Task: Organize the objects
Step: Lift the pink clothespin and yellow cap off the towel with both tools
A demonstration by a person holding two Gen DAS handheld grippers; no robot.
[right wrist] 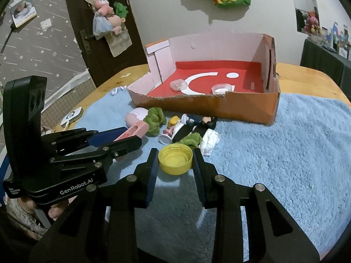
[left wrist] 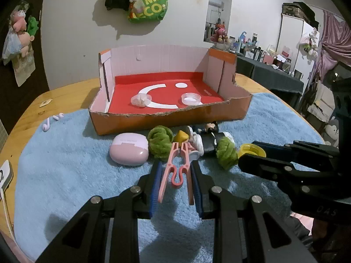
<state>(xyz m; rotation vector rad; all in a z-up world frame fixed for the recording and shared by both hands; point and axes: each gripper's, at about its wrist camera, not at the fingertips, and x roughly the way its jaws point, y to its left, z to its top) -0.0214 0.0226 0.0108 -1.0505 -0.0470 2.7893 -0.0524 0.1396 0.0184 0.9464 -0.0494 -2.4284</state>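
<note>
A pink plastic clip (left wrist: pixel 176 168) sits between the fingers of my left gripper (left wrist: pixel 175 164), which is shut on it just above the blue towel (left wrist: pixel 65 175). My right gripper (right wrist: pixel 175 153) is shut on a yellow bottle cap (right wrist: pixel 175 158) at towel level. The cap also shows in the left wrist view (left wrist: pixel 252 150). Behind them lies a pile: a pink earbud case (left wrist: pixel 129 151), two green yarn balls (left wrist: pixel 159 141) (left wrist: pixel 226 153), small figurines (right wrist: pixel 193 123) and a crumpled white tissue (right wrist: pixel 209 141). An orange cardboard box (left wrist: pixel 171 121) with a red floor holds two clear round lids (left wrist: pixel 141 99) (left wrist: pixel 191 98).
Two pink earbuds (left wrist: pixel 51 121) lie on the towel's far left. A white card (left wrist: pixel 5 173) sits at the table's left edge. The wooden table (left wrist: pixel 65 92) backs onto a wall. A dark cluttered counter (left wrist: pixel 274 70) stands at right.
</note>
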